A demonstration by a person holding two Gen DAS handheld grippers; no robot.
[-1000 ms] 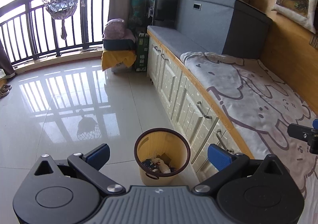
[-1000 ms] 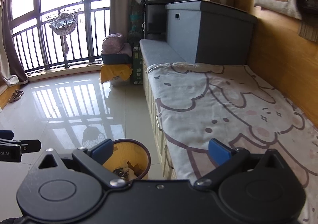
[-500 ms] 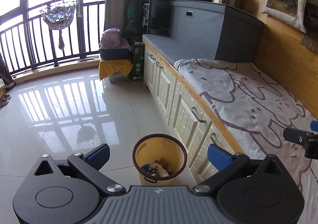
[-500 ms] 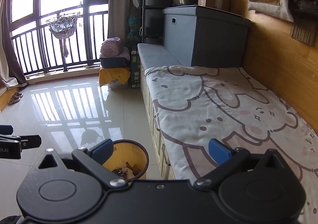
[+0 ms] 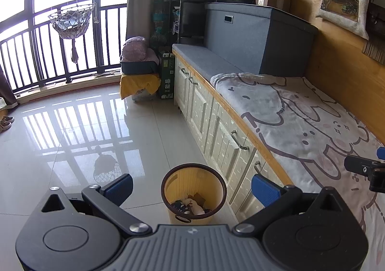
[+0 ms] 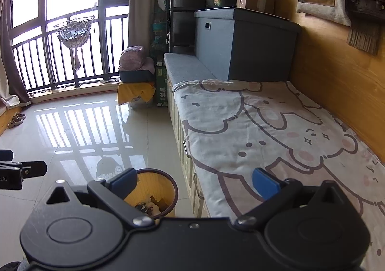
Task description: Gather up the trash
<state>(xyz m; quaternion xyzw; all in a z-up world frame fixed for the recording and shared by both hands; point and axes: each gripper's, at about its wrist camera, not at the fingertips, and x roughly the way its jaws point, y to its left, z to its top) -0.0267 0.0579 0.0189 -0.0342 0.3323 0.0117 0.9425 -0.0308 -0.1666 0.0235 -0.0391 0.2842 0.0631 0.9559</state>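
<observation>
A yellow waste bin (image 5: 194, 180) with a dark rim stands on the tiled floor against the bench cabinets, with crumpled trash (image 5: 190, 206) in its bottom. It also shows in the right wrist view (image 6: 157, 189), partly behind my left finger. My left gripper (image 5: 191, 186) is open and empty, above and behind the bin. My right gripper (image 6: 195, 180) is open and empty, over the bench edge. A tip of the right gripper shows at the left view's right edge (image 5: 365, 170); the left gripper's tip shows at the right view's left edge (image 6: 21, 170).
A long bench with white cabinets (image 5: 216, 126) carries a cartoon-print blanket (image 6: 264, 131) and a grey storage box (image 5: 255, 37). A yellow-draped stool with bags (image 5: 138, 78) stands by the window railing. Shoes (image 6: 15, 119) lie at far left. Glossy floor (image 5: 84, 131) spreads leftward.
Both grippers have pulled back and up from the bin, so it sits smaller and lower in both views. Both stay open and empty.
</observation>
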